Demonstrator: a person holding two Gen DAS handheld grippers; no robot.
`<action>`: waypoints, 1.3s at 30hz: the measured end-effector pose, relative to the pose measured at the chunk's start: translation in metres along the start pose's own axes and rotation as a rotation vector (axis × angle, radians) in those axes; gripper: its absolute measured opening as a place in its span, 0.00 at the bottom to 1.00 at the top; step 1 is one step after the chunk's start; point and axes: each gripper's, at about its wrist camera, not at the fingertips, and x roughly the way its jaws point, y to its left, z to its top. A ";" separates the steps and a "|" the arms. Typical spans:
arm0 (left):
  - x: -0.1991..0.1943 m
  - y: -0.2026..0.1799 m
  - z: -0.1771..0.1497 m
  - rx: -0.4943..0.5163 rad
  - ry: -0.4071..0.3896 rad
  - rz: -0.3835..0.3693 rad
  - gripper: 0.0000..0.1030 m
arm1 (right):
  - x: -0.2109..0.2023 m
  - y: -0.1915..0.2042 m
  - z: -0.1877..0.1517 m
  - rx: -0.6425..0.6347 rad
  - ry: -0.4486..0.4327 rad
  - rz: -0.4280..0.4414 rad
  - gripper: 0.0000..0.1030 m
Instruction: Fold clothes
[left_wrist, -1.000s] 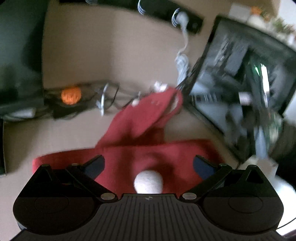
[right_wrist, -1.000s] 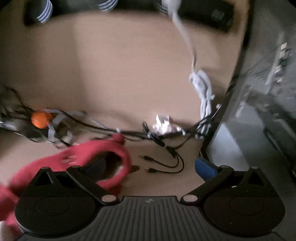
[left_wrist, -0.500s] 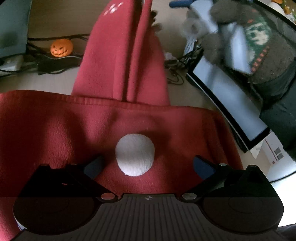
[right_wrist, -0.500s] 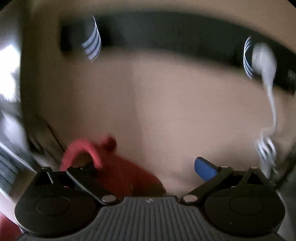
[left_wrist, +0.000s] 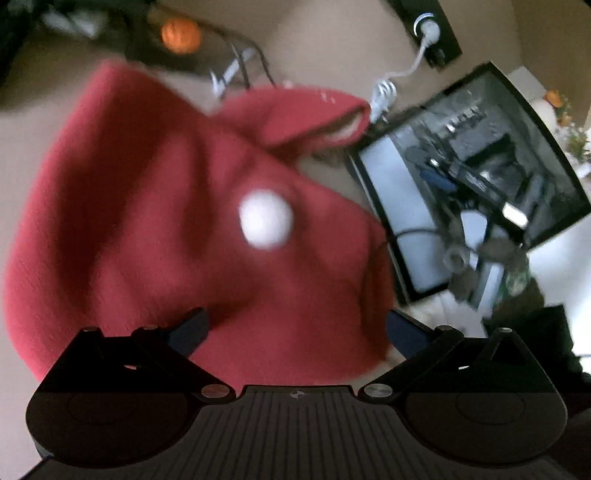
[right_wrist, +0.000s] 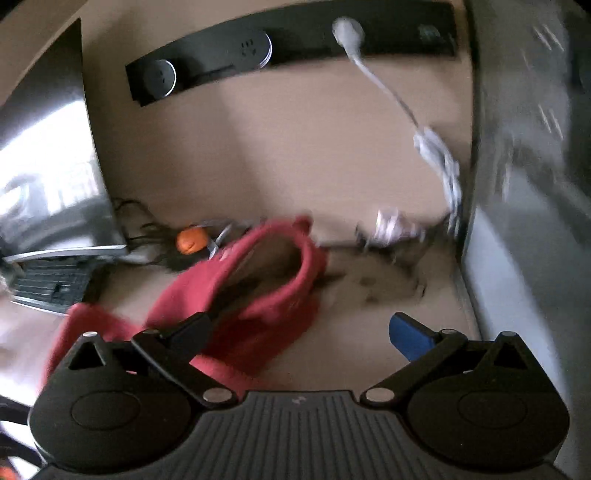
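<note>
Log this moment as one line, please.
task: fold clothes | red fleece garment unfolded on desk | left tool open over it | right tool open at its edge | nothing gripped

Orange pumpkin (right_wrist: 191, 239), power strip (right_wrist: 295, 48), monitor (left_wrist: 476, 177).

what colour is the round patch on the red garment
White patch on the red garment; clearest in the left wrist view.

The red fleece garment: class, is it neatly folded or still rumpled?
Still rumpled. The red fleece garment lies bunched in uneven folds, one part gaping open; both frames are blurred.
</note>
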 end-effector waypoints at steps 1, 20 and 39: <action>0.002 0.002 0.000 -0.005 0.008 -0.009 1.00 | 0.000 -0.002 -0.008 0.031 0.023 0.008 0.96; -0.004 0.059 0.050 -0.031 -0.076 0.167 1.00 | 0.010 0.164 -0.146 -0.126 0.153 0.128 0.86; 0.023 -0.039 -0.034 0.503 0.064 0.198 1.00 | 0.044 0.113 -0.118 -0.056 0.096 -0.132 1.00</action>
